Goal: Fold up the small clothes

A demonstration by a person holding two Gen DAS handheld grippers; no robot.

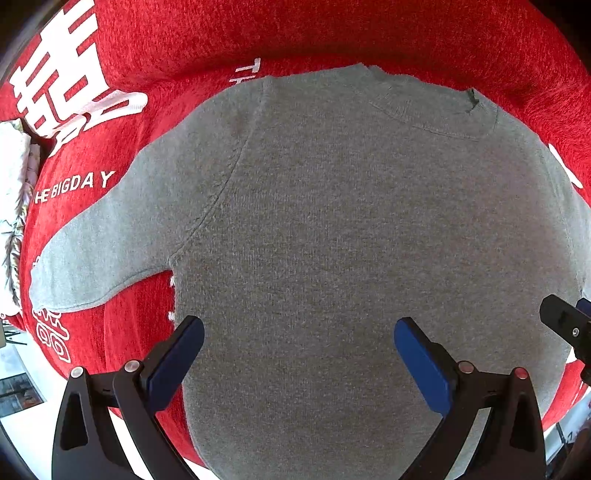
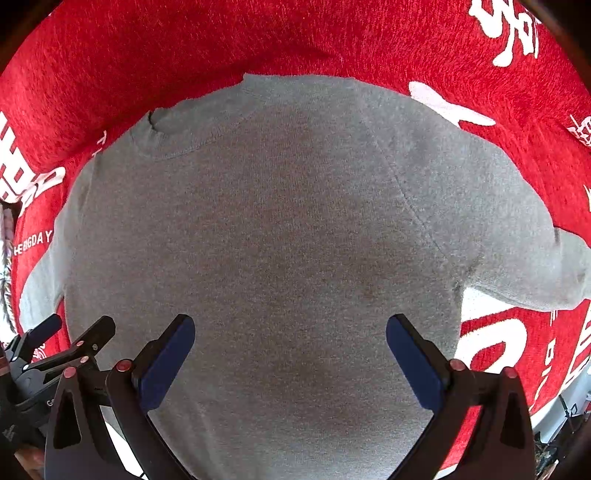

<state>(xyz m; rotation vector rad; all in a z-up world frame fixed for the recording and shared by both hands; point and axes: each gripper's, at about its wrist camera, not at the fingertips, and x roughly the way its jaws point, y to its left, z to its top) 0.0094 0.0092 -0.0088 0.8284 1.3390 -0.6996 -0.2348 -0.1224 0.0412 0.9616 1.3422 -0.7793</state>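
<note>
Left gripper (image 1: 299, 328): my jaws stand apart, empty, over the hem.
Right gripper (image 2: 290, 326): likewise spread, holding nothing.
Sweater (image 1: 332, 221): flat on red cloth (image 1: 184, 37), collar at 12 o'clock.
Risk: I may pinch cloth too; sleeve (image 1: 92, 258) at 9 o'clock could drag.

Sweater (image 1: 332, 229) flat on blanket (image 1: 332, 37)

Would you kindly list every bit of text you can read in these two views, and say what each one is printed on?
"HE BIGDAY": white print on the red blanket, beside the grey sweater sleeve; the first letter is cut off.
Large white Chinese-style characters on the same blanket: partly covered, not readable.
White letters near the sweater's collar: too distorted to read.
The sweater itself shows no text.
</note>
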